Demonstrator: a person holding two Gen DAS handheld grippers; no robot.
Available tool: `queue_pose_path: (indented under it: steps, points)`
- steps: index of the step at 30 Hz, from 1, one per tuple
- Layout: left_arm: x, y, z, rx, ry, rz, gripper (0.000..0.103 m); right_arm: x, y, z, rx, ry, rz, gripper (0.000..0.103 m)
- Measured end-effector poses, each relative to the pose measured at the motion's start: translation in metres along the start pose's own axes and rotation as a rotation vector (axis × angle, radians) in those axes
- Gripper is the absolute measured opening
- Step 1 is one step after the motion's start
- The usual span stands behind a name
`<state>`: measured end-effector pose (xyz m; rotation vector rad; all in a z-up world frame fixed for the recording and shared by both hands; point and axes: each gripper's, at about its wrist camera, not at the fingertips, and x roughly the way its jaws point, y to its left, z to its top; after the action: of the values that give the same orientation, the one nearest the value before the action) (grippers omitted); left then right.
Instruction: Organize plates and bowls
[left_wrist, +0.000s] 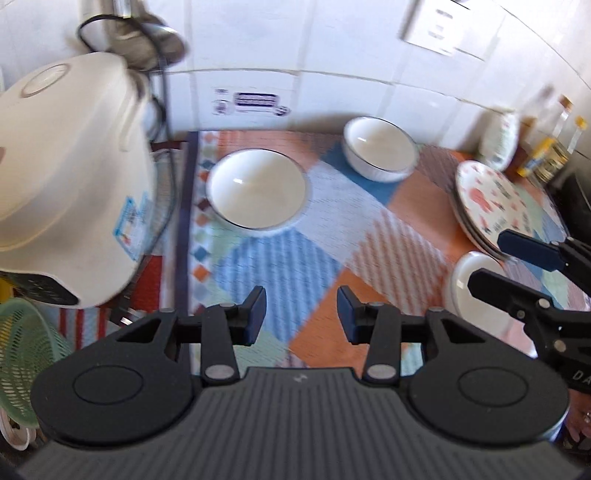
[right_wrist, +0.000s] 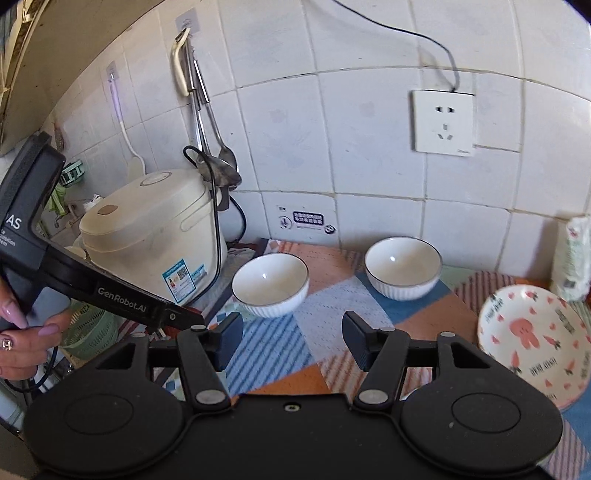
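Two white bowls with dark rims stand on a patchwork mat: a left bowl (left_wrist: 256, 188) (right_wrist: 270, 284) and a far bowl (left_wrist: 380, 147) (right_wrist: 403, 266). A stack of rabbit-patterned plates (left_wrist: 487, 203) (right_wrist: 532, 339) lies at the right, with a third white bowl (left_wrist: 461, 284) in front of it. My left gripper (left_wrist: 301, 314) is open and empty, above the mat, short of the left bowl. My right gripper (right_wrist: 293, 338) (left_wrist: 491, 260) is open and empty, near the plates and the third bowl.
A cream rice cooker (left_wrist: 66, 177) (right_wrist: 155, 232) stands at the left with a cord behind it. A green basket (left_wrist: 22, 354) sits below left. Utensils (right_wrist: 207, 122) hang on the tiled wall. Bottles (left_wrist: 546, 147) and a patterned dish (left_wrist: 500, 138) stand at the far right.
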<state>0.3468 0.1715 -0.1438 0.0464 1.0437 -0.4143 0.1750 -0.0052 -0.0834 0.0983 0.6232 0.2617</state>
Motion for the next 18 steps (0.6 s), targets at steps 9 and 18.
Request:
queue_pose_path:
  steps: [9,18]
  points:
    - [0.021,0.038,0.018,-0.071,-0.065,0.08,0.041,0.062,0.012,0.028,-0.035,0.012,0.036,0.065]
    - [0.06,0.052,0.027,-0.163,-0.057,0.081,0.041,0.129,0.008,0.031,0.0,0.094,-0.044,0.064]
